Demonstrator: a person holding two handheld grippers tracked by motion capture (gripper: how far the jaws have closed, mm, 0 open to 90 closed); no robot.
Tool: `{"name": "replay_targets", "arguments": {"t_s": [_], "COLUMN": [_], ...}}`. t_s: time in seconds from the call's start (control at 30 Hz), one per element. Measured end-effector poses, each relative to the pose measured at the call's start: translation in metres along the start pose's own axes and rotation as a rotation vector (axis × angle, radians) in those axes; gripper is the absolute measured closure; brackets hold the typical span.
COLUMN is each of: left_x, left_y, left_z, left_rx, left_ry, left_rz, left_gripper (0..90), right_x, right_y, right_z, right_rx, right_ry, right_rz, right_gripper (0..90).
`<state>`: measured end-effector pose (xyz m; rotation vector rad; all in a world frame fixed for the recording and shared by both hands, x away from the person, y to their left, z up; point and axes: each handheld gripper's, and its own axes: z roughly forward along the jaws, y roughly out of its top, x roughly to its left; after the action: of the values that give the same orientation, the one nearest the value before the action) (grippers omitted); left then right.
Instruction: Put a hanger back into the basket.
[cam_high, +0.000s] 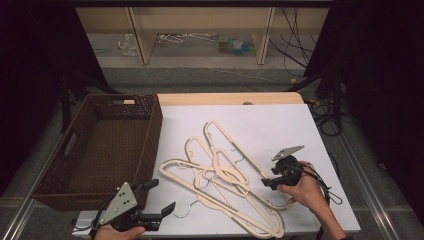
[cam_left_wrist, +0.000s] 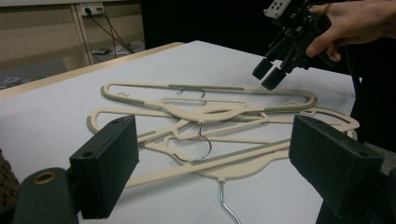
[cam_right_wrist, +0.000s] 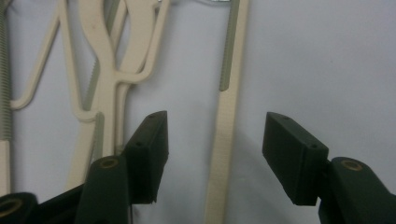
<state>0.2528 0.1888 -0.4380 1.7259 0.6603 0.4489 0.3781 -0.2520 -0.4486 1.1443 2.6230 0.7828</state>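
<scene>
White paper covers the surface (cam_high: 280, 125), where a tangle of cream hangers (cam_high: 225, 175) lies beside a brown wicker basket (cam_high: 100, 145). The right claw (cam_right_wrist: 212, 140) straddles one hanger bar (cam_right_wrist: 226, 130), half open, pads not yet pressing; the grasp seems under way. The left claw (cam_left_wrist: 212, 154) waits wide open and empty. Next comes squeezing that bar, then lifting it clear without dragging its neighbours.

Cream hangers (cam_high: 225, 170), white table (cam_high: 280, 125), dark brown woven basket (cam_high: 150, 130).
</scene>
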Motion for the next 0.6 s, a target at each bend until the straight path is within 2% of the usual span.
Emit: {"name": "replay_targets", "arguments": {"t_s": [0.03,0.07,0.1,0.13,0.17,0.2,0.27,0.3,0.37,0.6], "left_x": [0.000,0.000,-0.001,-0.001,0.000,-0.001,-0.002,0.000,-0.001,-0.001], "left_y": [0.000,0.000,-0.001,-0.001,-0.001,-0.001,-0.001,-0.001,-0.001,-0.001], "left_z": [0.000,0.000,0.001,0.001,0.001,0.001,0.001,0.001,0.001,0.001], "left_rx": [0.000,0.001,-0.008,-0.008,-0.007,-0.009,-0.007,-0.005,0.003,0.006], "left_ry": [0.001,0.001,0.002,0.002,-0.003,-0.003,-0.001,-0.010,-0.006,-0.006], "left_rz": [0.000,-0.001,-0.028,-0.028,-0.015,-0.035,-0.033,-0.005,-0.007,-0.004], "left_gripper": [15.9,15.9,15.9,15.9,15.9,15.9,16.0,16.0,16.1,16.1], "right_x": [-0.002,-0.002,-0.003,-0.003,-0.005,-0.005,-0.005,-0.005,-0.007,-0.008], "right_y": [0.004,0.004,0.007,0.007,0.010,0.012,0.013,0.014,0.015,0.019], "right_z": [0.004,0.004,0.008,0.008,0.013,0.014,0.016,0.018,0.023,0.025], "right_rx": [0.040,0.040,0.056,0.056,0.078,0.087,0.094,0.107,0.140,0.160], "right_ry": [0.010,0.010,0.013,0.013,0.014,0.016,0.020,0.025,0.023,0.016], "right_rz": [0.000,0.000,-0.010,-0.010,-0.017,-0.021,-0.016,-0.011,0.002,-0.001], "right_gripper": [45.9,45.9,48.1,48.1,50.8,52.8,53.6,55.1,57.8,63.5]}}
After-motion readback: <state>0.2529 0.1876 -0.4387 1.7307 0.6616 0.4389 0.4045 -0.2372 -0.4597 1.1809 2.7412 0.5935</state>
